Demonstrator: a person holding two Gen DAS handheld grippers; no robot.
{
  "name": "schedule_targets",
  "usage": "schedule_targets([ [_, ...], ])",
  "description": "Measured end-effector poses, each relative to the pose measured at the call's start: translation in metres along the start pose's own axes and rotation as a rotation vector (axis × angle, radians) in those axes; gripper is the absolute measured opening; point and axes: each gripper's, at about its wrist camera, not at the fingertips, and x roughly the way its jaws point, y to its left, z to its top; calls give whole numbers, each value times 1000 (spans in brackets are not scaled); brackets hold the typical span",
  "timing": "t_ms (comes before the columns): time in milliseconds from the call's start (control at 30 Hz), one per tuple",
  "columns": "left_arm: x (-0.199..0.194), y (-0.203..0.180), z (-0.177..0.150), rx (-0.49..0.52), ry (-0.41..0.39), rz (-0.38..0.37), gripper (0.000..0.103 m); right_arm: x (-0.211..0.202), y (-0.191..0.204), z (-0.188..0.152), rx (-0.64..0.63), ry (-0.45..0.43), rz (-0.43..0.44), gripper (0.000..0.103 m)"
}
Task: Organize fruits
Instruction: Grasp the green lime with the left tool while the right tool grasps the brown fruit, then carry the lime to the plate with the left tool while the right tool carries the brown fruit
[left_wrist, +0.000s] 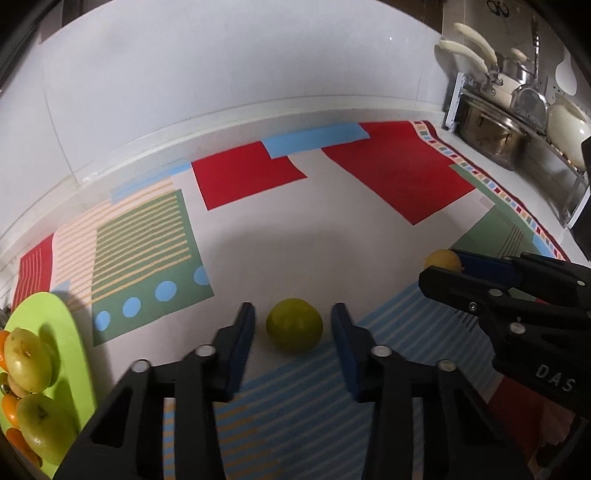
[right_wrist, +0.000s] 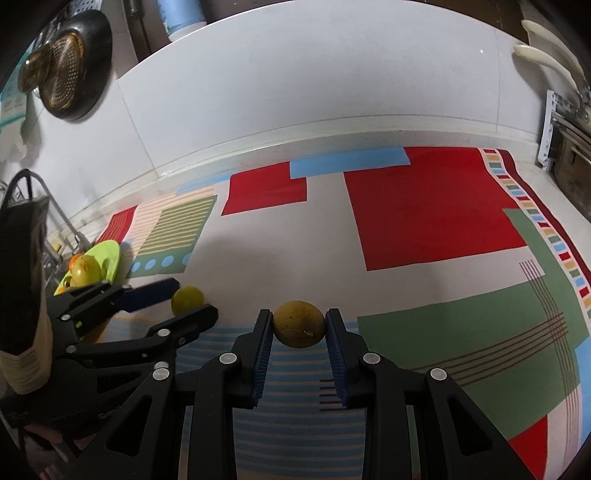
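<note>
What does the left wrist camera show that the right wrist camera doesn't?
Only the left wrist view shows the steel pot and the white ceramic pot on the rack. Only the right wrist view shows the round perforated metal strainer on the wall. Both show the round green fruit, the yellow-brown fruit, the lime-green plate and both claws.

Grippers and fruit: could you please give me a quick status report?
Right gripper shut on the yellow fruit. Left gripper open around the green fruit, gaps both sides. Plate at left; nothing between.
</note>
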Motion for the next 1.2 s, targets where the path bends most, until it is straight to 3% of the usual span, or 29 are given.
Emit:
schedule_targets([
  [233, -5, 1, -1, -3, -11, 3, 29, 2, 2, 1, -2, -2, 14, 30],
  [533, -46, 7, -13, -56, -42, 21, 29, -12, 17, 3, -29, -19, 58, 30],
  [1200, -155, 35, -81, -192, -135, 154, 29, -74, 102, -18, -198, -60, 226, 30],
])
